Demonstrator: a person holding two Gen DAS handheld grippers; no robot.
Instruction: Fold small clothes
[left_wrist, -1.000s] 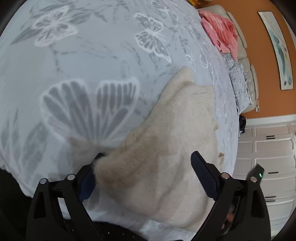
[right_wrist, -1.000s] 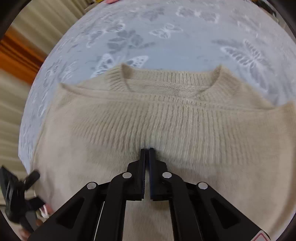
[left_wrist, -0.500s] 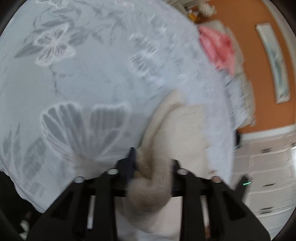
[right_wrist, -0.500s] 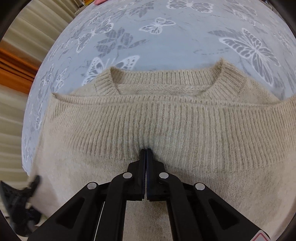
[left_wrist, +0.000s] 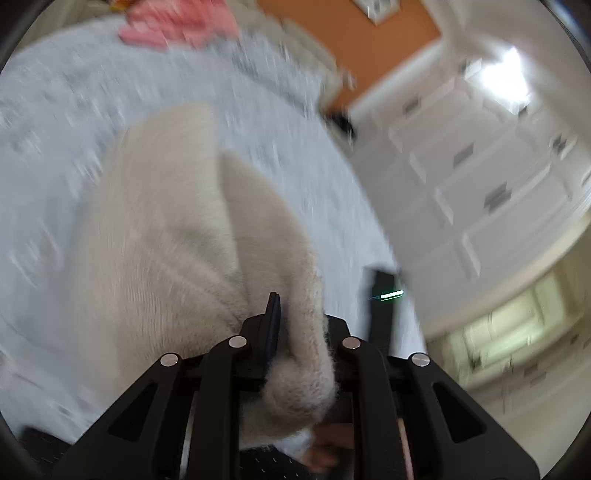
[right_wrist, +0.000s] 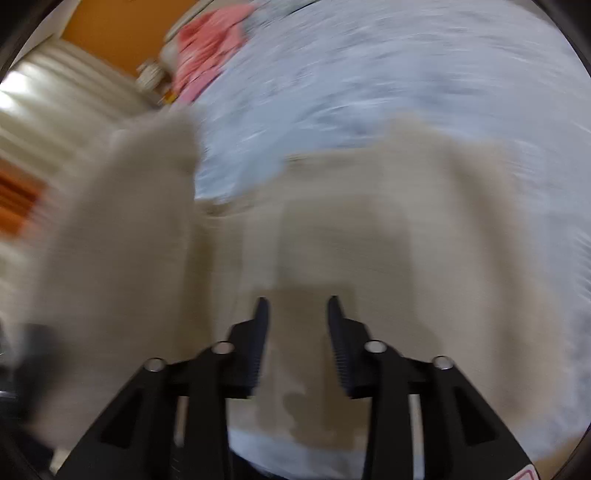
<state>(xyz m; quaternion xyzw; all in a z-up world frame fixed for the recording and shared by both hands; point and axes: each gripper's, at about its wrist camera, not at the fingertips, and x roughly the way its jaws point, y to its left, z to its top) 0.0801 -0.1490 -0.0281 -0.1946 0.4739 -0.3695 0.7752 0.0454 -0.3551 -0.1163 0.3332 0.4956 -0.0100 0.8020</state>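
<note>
A beige knitted sweater (left_wrist: 166, 240) lies on a pale blue butterfly-print bedspread (left_wrist: 55, 92). My left gripper (left_wrist: 299, 314) has a bunched edge of it between its pads and holds it lifted. Its jaws are still closing, and the wool hides the right finger. In the right wrist view the sweater (right_wrist: 406, 221) is spread flat below my right gripper (right_wrist: 297, 301). Those jaws are opening, with nothing between them. The raised part of the sweater (right_wrist: 122, 221) stands up at the left. Both views are blurred by motion.
A pink garment (left_wrist: 177, 22) lies at the far end of the bed, against an orange wall (left_wrist: 351, 48). White drawers (left_wrist: 480, 166) stand beyond the bed's right edge. A dark device with a green light (left_wrist: 380, 295) is close to the lifted wool.
My left gripper went from wide open to shut on the sweater's edge, then rose and rolled with it. My right gripper opened from shut and swung sideways over the sweater.
</note>
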